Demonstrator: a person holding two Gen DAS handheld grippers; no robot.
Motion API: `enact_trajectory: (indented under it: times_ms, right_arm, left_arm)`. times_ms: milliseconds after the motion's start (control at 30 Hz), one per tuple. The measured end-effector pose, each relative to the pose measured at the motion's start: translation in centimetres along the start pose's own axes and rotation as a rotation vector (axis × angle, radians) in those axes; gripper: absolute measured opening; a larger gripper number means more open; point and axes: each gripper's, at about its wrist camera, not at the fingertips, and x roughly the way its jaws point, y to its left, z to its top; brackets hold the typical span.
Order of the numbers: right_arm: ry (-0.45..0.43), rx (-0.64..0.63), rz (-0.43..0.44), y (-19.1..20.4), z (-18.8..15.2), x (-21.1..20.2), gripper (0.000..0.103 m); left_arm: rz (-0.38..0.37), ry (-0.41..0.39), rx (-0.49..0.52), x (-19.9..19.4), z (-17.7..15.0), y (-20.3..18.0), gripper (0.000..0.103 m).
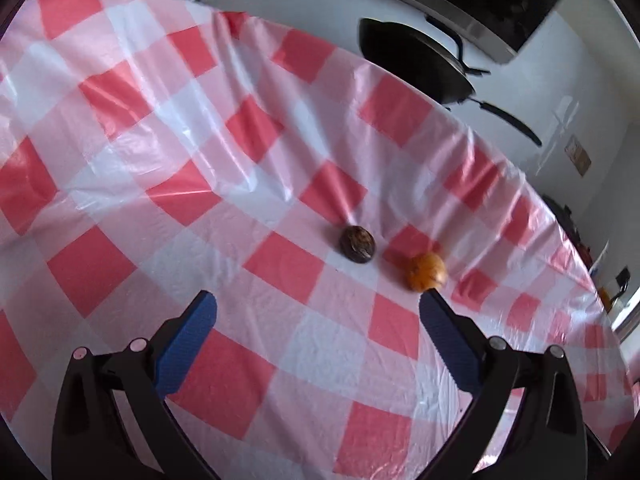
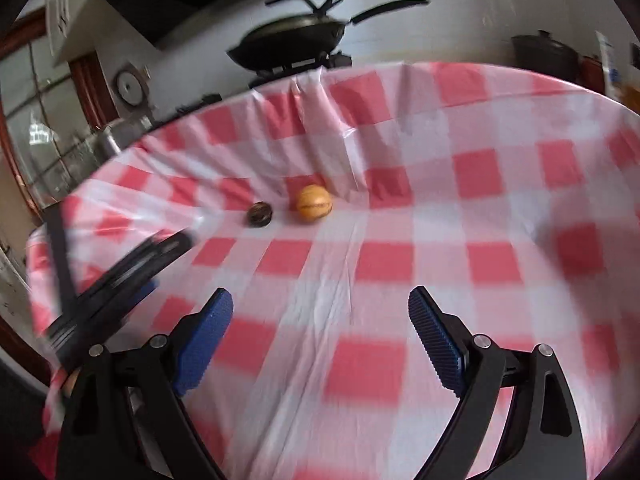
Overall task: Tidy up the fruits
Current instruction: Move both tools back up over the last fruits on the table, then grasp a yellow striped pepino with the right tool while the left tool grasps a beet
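Observation:
Two small fruits lie side by side on a red-and-white checked tablecloth (image 1: pixel 280 256). One is dark brown and round (image 1: pixel 357 244) (image 2: pixel 260 213); the other is orange and round (image 1: pixel 426 271) (image 2: pixel 314 203). My left gripper (image 1: pixel 318 298) is open over the cloth, and its right fingertip (image 1: pixel 430 296) sits just in front of the orange fruit. My right gripper (image 2: pixel 321 296) is open too, well short of both fruits, with nothing between its blue pads. The left gripper's blurred black body (image 2: pixel 120 276) shows at the left of the right wrist view.
A black wok with a long handle (image 2: pixel 296 40) (image 1: pixel 416 64) stands on a burner beyond the table's far edge. A dark pot (image 2: pixel 544 58) sits at the back right. A metal pot (image 2: pixel 120 138) and a window are at the left. The cloth (image 2: pixel 440 240) is wrinkled near the fruits.

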Motion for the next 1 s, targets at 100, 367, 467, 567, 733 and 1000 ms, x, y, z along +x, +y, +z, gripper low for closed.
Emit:
enact_trajectory:
  times_ms: [100,367,467,567,733,1000]
  right_arm:
    - [0.045,-0.013,0.005,0.6,2.3,5.2,0.087]
    - [0.124,-0.044,-0.057,2.1,5.6,14.4,0.087]
    - [0.136,-0.066,-0.079,2.2,6.3,16.3,0.087]
    - [0.171,-0.086,-0.104,2.3,6.6,17.9,0.085]
    - [0.190,-0.112,-0.123,2.4,7.0,19.0,0.044]
    - [0.061,0.034,-0.034,0.4,4.0,12.7,0.042]
  left_arm:
    - [-0.006,0.033,-0.097,0.7,0.5,1.9,0.101]
    - [0.002,0.066,-0.214,1.5,0.5,3.8,0.101]
    - [0.011,0.069,-0.200,1.6,0.5,3.6,0.101]
    - [0.013,0.072,-0.203,1.6,0.5,3.7,0.101]
    - [0.016,0.076,-0.196,1.7,0.5,3.7,0.101]
    - [0.004,0.084,-0.164,1.6,0.3,3.3,0.101]
